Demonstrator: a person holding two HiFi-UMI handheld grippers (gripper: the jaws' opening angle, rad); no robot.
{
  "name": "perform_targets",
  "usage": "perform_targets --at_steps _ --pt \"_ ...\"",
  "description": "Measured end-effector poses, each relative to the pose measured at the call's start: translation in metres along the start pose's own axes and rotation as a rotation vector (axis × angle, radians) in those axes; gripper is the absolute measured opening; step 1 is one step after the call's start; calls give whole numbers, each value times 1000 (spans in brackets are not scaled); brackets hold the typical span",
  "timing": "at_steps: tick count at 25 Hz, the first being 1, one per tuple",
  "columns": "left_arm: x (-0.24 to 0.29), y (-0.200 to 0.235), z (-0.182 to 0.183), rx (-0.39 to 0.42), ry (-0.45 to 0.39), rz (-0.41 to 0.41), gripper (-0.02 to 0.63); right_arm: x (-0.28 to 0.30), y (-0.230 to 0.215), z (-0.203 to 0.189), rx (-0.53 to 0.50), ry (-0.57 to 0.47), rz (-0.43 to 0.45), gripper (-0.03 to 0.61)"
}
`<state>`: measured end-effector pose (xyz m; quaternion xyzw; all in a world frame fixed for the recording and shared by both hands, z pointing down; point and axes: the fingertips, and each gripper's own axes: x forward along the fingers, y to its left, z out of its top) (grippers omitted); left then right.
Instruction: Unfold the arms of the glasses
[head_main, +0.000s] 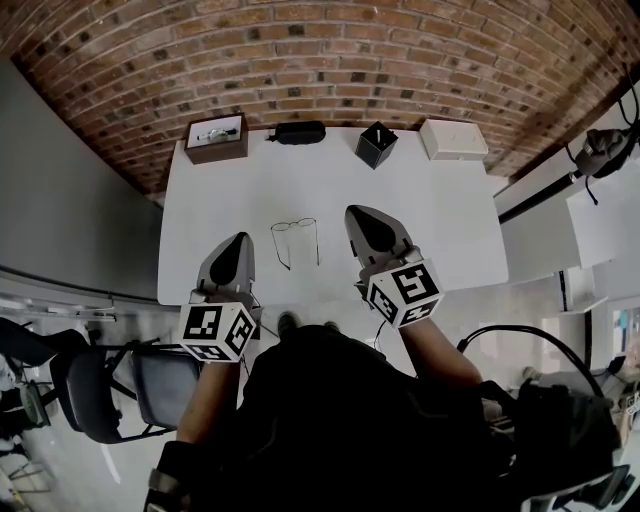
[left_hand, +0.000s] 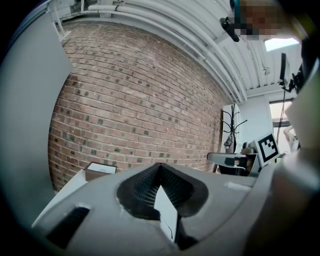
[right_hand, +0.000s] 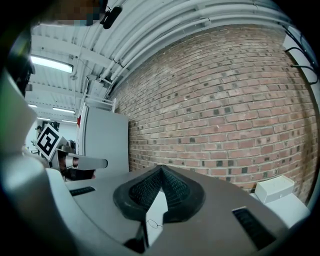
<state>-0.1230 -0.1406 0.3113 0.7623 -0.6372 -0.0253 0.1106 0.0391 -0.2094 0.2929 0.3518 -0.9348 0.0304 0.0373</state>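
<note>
**Spectacles lie open on the worktop, both tools closed and empty**

A pair of thin-framed glasses (head_main: 296, 225) lies on the white worktop (head_main: 440, 215), midway along its width and nearer the near edge than the far one. The lenses face the brick wall (head_main: 300, 60), and both arms are swung out and run back towards the near edge.

The left tool (head_main: 242, 237) hangs over the near edge just left of the glasses, and the right tool (head_main: 352, 211) is over the worktop just to their right. Neither touches the frame. Each tool's own view shows its jaws brought together at the tips with nothing caught between them. Both point roughly level at the wall, and through the slot under the right tool's jaws the glasses show small on the white surface.

The person's forearms reach forward from a dark sleeveless top. The left marker cube (head_main: 215, 332) and the right marker cube (head_main: 405, 290) carry black-and-white square patterns.

Four things line the far edge:
- A brown box (head_main: 216, 138) with a white inside sits at the far left corner.
- A black case (head_main: 298, 132) lies next to it.
- A black cube-shaped box (head_main: 376, 144) has a white mark too small to read.
- A white box (head_main: 452, 138) sits towards the far right corner.

No lettering on any of them can be made out.
</note>
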Motion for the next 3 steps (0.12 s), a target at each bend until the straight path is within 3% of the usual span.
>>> perform_targets --at_steps 3 --pt "1 0 -1 -6 4 -1 10 0 -1 1 -5 -6 -7 8"
